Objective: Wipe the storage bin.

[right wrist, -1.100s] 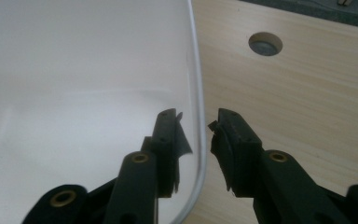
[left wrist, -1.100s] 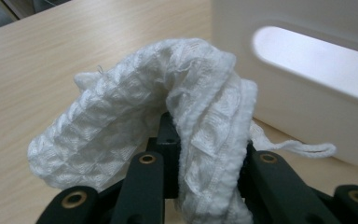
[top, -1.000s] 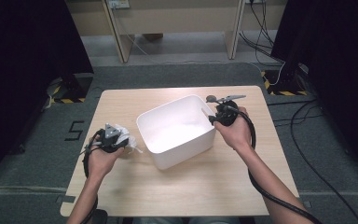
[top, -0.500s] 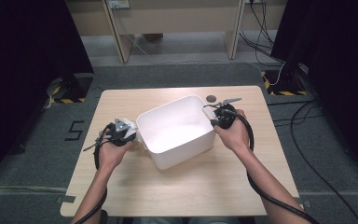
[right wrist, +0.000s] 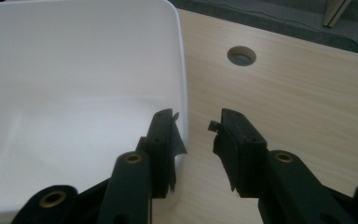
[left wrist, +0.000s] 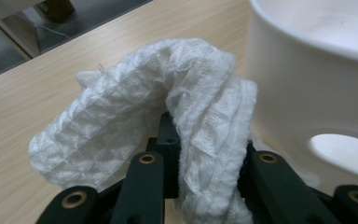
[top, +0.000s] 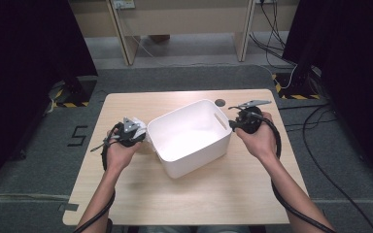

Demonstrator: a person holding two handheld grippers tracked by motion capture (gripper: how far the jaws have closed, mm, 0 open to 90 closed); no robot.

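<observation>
Two tools — left tool (left wrist: 205, 154) clamps the cloth (left wrist: 135, 116), right tool (right wrist: 193, 140) seemingly parted beside the tub (right wrist: 74, 93).

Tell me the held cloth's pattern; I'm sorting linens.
White waffle weave cloth, clearest in the left gripper view.

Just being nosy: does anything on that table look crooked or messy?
The white tub sits askew to the table edges. A crumpled white cloth is pinched in the left claw beside it. Nothing is spilled or broken.
</observation>
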